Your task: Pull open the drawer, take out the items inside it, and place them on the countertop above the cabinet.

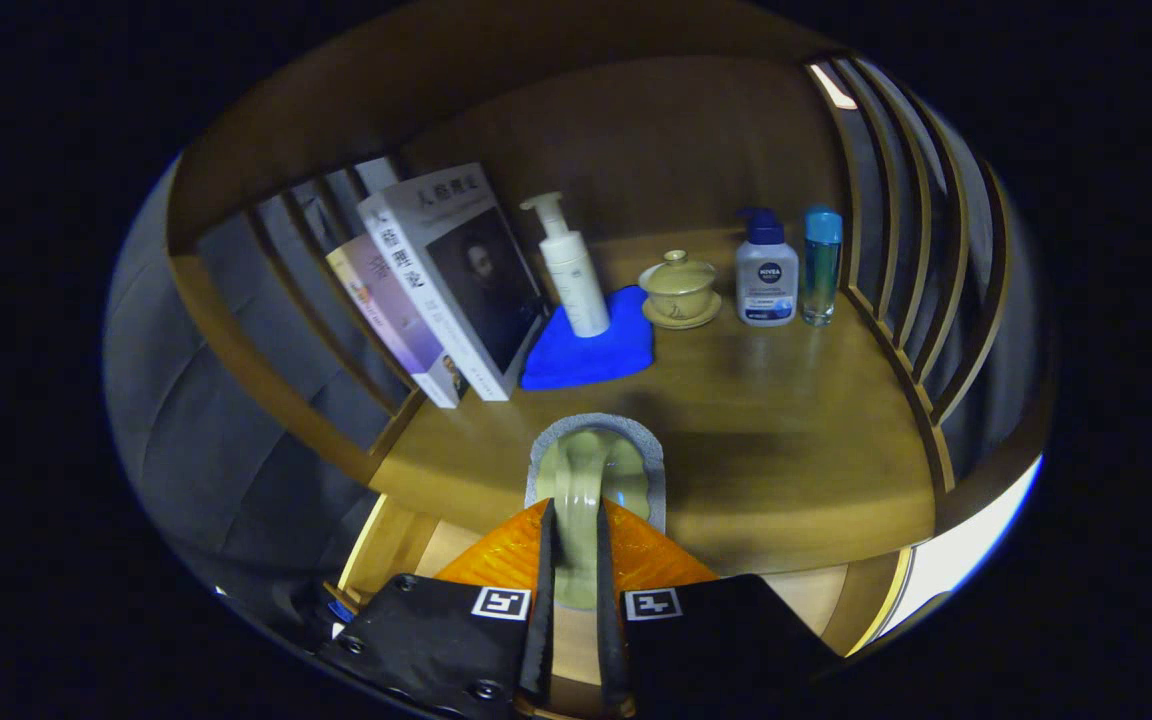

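The fingers [576,560] are closed narrowly on the handle of a pale green mug [591,475], one pressing on each side of the handle. The mug is glazed a soft celadon, with a curved, looped handle turned toward the camera and a rounded body seen from behind the handle; its opening is hard to make out. It sits on or just over a small grey pad [596,440] with rounded corners, whose rim frames the mug on three sides; whether the mug touches the pad cannot be told. Pad and mug are at the near edge of the wooden tabletop [786,430], well in front of the row of things standing at the back. Below that edge, part of the open drawer [816,595] shows with a light wooden inside.

Taking the mug as landmark: beyond it to the left lies one blue cloth [586,355], with one white pump bottle [571,265] standing on it. Left of the cloth two books [436,285] lean against the slatted side rail. Beyond the mug and slightly right stands one lidded tea bowl on a saucer [679,290], the same pale green tone. Further right are one white bottle with a blue pump [766,270] and, beside it, one slim clear bottle with a blue cap [822,265].
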The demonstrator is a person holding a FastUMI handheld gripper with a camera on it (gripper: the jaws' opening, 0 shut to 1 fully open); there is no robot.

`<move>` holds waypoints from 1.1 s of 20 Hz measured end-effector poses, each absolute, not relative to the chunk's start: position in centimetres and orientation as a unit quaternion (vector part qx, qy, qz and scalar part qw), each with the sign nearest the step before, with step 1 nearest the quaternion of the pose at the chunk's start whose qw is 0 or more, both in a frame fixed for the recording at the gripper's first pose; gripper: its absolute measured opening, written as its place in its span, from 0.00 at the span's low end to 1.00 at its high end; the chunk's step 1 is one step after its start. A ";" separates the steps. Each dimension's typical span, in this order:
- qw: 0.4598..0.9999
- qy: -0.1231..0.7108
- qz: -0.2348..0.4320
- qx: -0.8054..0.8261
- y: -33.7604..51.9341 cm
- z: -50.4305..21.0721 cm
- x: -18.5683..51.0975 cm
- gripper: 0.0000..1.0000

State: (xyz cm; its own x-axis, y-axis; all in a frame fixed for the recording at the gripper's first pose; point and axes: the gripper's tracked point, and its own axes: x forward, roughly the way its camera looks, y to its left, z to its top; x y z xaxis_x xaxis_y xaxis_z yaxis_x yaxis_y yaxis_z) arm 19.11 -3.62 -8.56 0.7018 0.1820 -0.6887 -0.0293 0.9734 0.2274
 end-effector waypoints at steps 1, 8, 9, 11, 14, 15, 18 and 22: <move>0.916 0.382 0.053 0.108 -3.9 -8.8 19.9 0.20; 0.907 0.397 0.012 0.140 -6.1 -10.4 24.0 0.20; 0.907 0.394 0.005 0.147 -6.1 -10.5 24.6 0.20; 0.906 0.394 -0.004 0.155 -6.2 -10.7 25.5 0.20; 0.904 0.398 -0.005 0.158 -5.7 -11.4 26.1 0.22; 0.905 0.396 -0.003 0.155 -5.4 -11.8 26.3 0.24; 0.924 0.358 -0.004 0.131 -5.0 -11.0 26.4 0.47; 0.956 0.281 0.000 0.088 -4.2 -8.1 25.1 0.88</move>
